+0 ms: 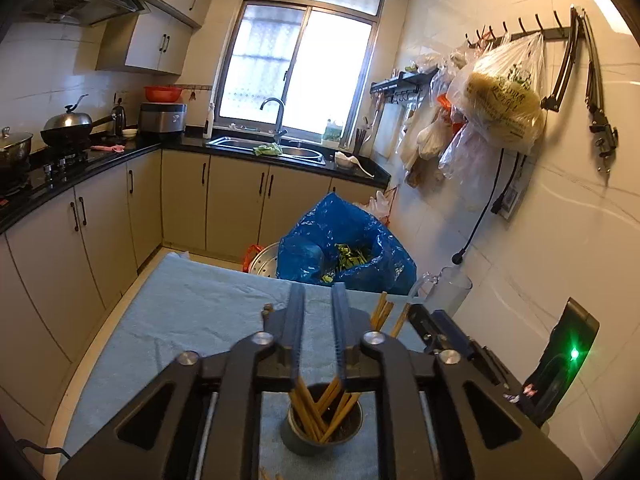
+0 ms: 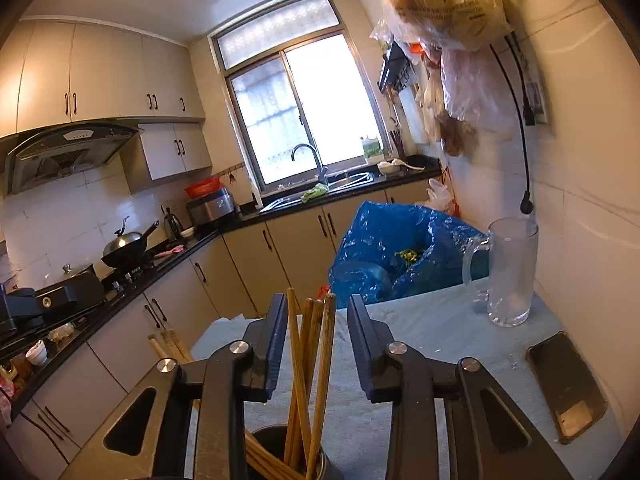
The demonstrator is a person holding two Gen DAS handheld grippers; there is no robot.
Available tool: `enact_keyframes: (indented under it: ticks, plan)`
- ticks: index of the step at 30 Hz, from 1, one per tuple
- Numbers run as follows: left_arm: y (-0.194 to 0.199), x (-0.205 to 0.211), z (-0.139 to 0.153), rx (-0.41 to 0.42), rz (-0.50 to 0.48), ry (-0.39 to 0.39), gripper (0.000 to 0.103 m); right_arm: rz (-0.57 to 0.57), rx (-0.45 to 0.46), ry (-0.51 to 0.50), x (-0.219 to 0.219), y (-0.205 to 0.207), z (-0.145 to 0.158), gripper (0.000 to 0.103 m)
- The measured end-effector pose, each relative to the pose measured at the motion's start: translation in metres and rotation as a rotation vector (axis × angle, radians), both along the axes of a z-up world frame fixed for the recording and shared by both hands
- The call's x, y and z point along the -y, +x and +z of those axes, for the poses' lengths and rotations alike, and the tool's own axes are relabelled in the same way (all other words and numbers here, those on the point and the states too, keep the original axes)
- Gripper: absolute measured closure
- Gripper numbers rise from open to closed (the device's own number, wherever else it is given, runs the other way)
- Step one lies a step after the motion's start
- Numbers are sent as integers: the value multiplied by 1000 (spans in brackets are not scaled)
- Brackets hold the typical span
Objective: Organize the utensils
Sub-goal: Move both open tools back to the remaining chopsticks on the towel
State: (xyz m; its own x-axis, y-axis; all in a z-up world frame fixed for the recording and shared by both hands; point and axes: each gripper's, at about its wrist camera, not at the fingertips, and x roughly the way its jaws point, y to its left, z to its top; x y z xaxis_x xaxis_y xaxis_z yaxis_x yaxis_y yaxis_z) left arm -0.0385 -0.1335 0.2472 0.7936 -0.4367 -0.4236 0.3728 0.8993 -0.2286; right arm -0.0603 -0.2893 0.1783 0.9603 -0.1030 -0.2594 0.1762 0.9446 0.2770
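A dark metal holder cup (image 1: 320, 428) stands on the blue-cloth table (image 1: 180, 312) with several wooden chopsticks (image 1: 312, 408) in it. My left gripper (image 1: 318, 292) is above it, open and empty. Chopstick tips (image 1: 384, 314) show past its right finger, and the right gripper's body (image 1: 452, 340) lies beside them. In the right wrist view the cup (image 2: 288, 460) sits below the open right gripper (image 2: 318, 304). Its chopsticks (image 2: 312, 360) rise through the gap between the fingers, not pinched. A few loose chopsticks (image 2: 168, 346) lie on the table to the left.
A clear glass mug (image 2: 508, 272) stands at the table's far right by the wall, with a phone (image 2: 568, 384) nearer. A blue rubbish bag (image 1: 344, 244) sits beyond the table's far edge. Cabinets and a stove counter (image 1: 60, 168) run along the left.
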Motion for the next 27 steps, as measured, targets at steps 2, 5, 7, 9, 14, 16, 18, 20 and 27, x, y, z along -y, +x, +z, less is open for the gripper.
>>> enact_keyframes:
  ticks: [2, 5, 7, 9, 14, 16, 18, 20, 27]
  plan:
    - [-13, -12, 6, 8, 11, -19, 78, 0, 6, 4, 1, -11, 5, 59]
    - [-32, -30, 9, 23, 33, -34, 67, -2, 1, 2, 2, -31, 7, 44]
    - [-46, -44, 8, 33, 56, -36, 60, 1, -24, -6, 1, -44, 3, 40]
    - [-56, -54, 4, 34, 77, -25, 55, 22, -65, -11, -1, -53, -5, 39]
    - [-80, -74, -30, 0, 148, 67, 43, 143, -224, -15, -14, -77, -50, 38]
    - [-86, -80, -52, -27, 184, 121, 41, 193, -285, -31, -23, -83, -69, 38]
    - [-90, -87, -78, -83, 226, 163, 41, 262, -347, -34, -33, -90, -88, 38]
    - [-88, -98, -107, -196, 251, 155, 41, 321, -396, -29, -40, -95, -105, 38]
    - [-91, -121, -149, -336, 272, 122, 41, 422, -494, -142, -80, -107, -140, 48]
